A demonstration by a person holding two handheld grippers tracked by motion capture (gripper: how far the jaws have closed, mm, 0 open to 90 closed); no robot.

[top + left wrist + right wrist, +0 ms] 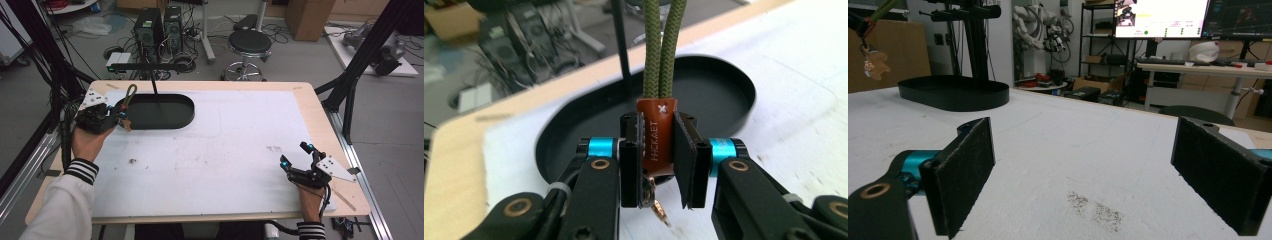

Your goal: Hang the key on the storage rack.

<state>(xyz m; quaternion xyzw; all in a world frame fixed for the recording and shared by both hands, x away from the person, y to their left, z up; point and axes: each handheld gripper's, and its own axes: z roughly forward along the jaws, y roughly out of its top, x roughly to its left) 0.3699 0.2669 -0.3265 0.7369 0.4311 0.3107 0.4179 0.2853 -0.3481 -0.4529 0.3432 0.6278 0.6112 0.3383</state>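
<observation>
Left tool (659, 165) was clamped on brown tag (657, 142) of green cord keyring (663, 45), raised beside black stand tray (160, 111) on counter (210, 150). Right tool (296, 156) sat open, empty. You needed steady grip, loop lifted squarely toward stand bar (150, 66).

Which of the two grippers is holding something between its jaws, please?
The left gripper: its jaws clamp the brown tab of an olive cord loop. The right gripper stands open.

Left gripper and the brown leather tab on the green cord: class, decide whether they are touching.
Touching. In the left gripper view, the left gripper has both black pads pressed flat against the sides of the brown leather tab, with no gap.
</observation>
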